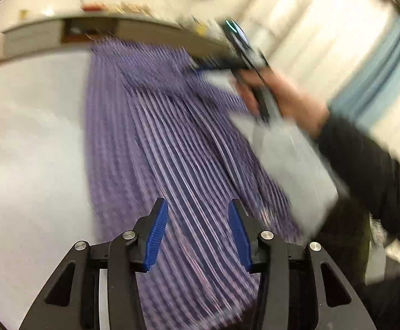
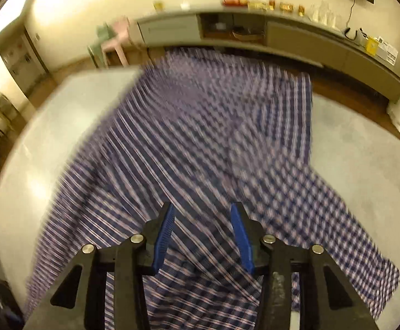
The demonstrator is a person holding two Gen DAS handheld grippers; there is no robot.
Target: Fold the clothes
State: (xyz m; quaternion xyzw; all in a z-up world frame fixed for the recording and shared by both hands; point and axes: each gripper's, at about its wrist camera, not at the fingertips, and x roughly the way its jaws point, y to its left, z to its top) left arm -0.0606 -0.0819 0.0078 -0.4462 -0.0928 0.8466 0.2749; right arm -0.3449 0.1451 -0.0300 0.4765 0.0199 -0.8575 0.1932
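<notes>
A blue, purple and white checked shirt (image 2: 200,143) lies spread on a pale grey table (image 2: 359,154), blurred by motion. It also shows in the left wrist view (image 1: 155,126). My right gripper (image 2: 203,209) is open above the shirt's near part, with nothing between its blue pads. My left gripper (image 1: 198,205) is open above the shirt, also empty. In the left wrist view the other hand-held gripper (image 1: 244,55) shows at the upper right, held by a hand (image 1: 288,96) over the shirt's far part.
A long low cabinet (image 2: 255,33) with small items on top runs along the far wall. A pink stool (image 2: 117,41) stands at the back left. Bare table (image 1: 29,137) lies left of the shirt.
</notes>
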